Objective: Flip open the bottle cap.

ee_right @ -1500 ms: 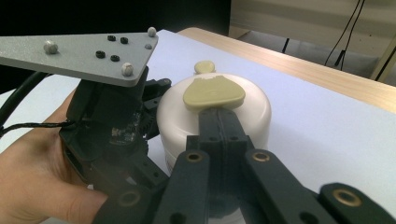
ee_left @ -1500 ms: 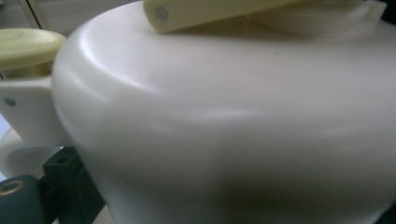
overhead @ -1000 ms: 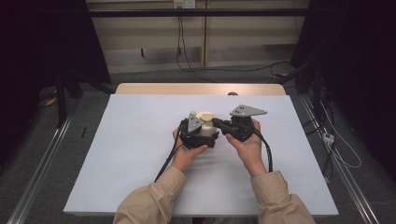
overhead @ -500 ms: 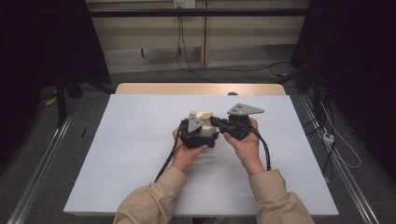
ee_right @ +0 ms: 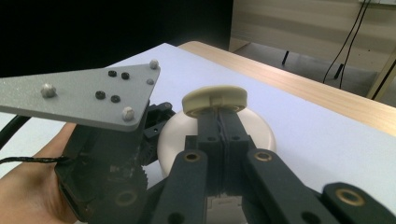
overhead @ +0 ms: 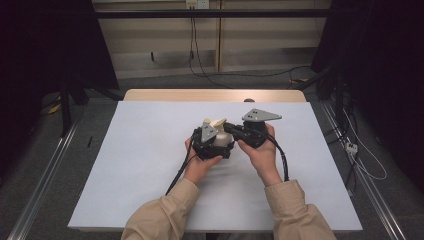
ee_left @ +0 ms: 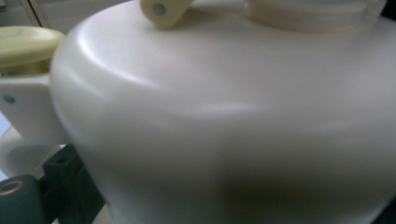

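High view: both hands meet over the middle of a white sheet (overhead: 150,150) covering the table (overhead: 210,94). The left gripper (overhead: 212,141) holds a cream pot (overhead: 219,140) against its front; whether its jaws clamp the pot cannot be told here. The right gripper (overhead: 235,131) reaches in from the right, its tip at the pot's top, where a pale yellow lid (overhead: 218,122) sits. A grey plate tops each gripper. The floor around is grey, with rails at both sides, cables along a beige wall, and dark curtains to left and right.

Left gripper view: the pot (ee_left: 233,126) lies right against the lens, smooth and cream, with a threaded neck at the top edge. The lid (ee_left: 28,44) shows at upper left. No writing can be read. The jaws are hidden.

Right gripper view: the right gripper (ee_right: 220,122) has its jaws pressed together, pinching the lid (ee_right: 214,99) at its rim, above the pot (ee_right: 177,135). The left gripper (ee_right: 107,154) sits beside it, in a hand (ee_right: 32,182).
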{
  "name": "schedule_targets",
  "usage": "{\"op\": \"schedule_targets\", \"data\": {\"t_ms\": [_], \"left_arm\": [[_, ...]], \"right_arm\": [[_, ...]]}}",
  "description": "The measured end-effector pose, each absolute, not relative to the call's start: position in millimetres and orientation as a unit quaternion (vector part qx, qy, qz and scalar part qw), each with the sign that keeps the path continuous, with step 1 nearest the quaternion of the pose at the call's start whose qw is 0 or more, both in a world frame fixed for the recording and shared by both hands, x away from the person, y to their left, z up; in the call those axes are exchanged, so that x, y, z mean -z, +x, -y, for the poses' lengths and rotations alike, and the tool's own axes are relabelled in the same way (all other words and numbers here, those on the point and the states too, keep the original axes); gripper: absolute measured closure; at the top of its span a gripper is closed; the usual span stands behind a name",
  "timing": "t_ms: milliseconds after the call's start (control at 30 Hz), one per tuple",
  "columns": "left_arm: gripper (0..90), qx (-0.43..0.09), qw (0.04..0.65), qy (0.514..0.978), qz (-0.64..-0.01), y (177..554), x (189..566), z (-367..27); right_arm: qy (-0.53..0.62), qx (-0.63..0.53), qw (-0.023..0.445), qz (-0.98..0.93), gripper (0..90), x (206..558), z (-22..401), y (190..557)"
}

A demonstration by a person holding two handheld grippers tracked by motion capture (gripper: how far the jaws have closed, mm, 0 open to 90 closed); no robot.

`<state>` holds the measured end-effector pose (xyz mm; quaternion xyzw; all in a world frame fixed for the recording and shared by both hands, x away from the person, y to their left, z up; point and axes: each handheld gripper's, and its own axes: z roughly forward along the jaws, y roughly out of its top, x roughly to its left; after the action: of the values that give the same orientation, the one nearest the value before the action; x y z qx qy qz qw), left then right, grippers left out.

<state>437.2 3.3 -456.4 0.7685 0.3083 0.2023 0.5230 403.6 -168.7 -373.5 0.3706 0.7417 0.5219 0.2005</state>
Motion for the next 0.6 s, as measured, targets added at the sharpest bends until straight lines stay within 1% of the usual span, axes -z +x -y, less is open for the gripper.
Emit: {"op": "schedule_targets", "data": {"t_ms": [600], "left_arm": [[4.8,-0.202,0.523,0.769,-0.308,437.2,456.6,-3.2]], "right_arm": [[0.365,-0.524,0.206,-0.742,89.6,371.0,163.7,409.4]]}}
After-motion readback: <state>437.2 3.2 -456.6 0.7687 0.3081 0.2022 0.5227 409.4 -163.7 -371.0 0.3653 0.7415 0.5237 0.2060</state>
